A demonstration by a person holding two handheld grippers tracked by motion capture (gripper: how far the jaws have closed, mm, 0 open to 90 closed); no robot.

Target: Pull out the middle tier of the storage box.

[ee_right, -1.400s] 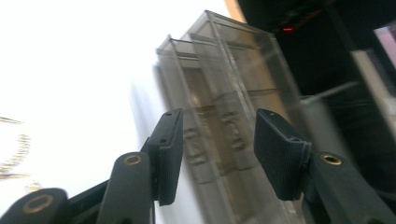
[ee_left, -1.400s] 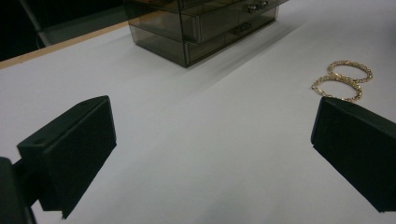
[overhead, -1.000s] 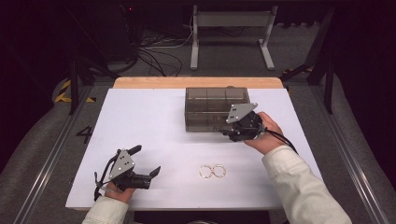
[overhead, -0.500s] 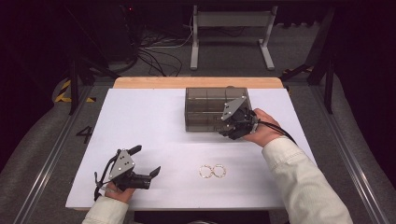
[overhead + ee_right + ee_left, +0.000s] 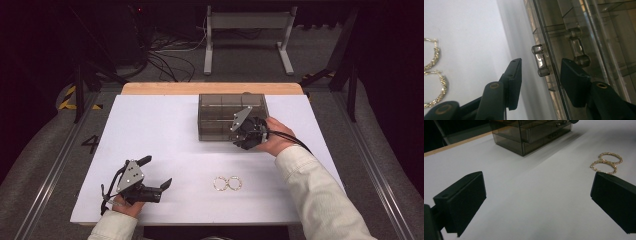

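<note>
— Desk (image 5: 165, 125) first, left to right: what sits near the front left corner?

— Left gripper (image 5: 150, 186), held low over the desk, its fingers (image 5: 461, 200) spread wide with nothing between them.

— And moving right?

— Two gold hoop earrings (image 5: 228, 183) lie touching each other near the front edge, about midway along it.

— Further right?

— Smoky clear drawer box (image 5: 220, 117) stands toward the back edge. Right gripper (image 5: 242, 139) is at the box's front right corner.

— Its fingers?

— Partly open. In the right gripper view a small clear drawer handle (image 5: 540, 60) sits just ahead of the gap between the fingers (image 5: 514, 82); neither pad touches it.
</note>
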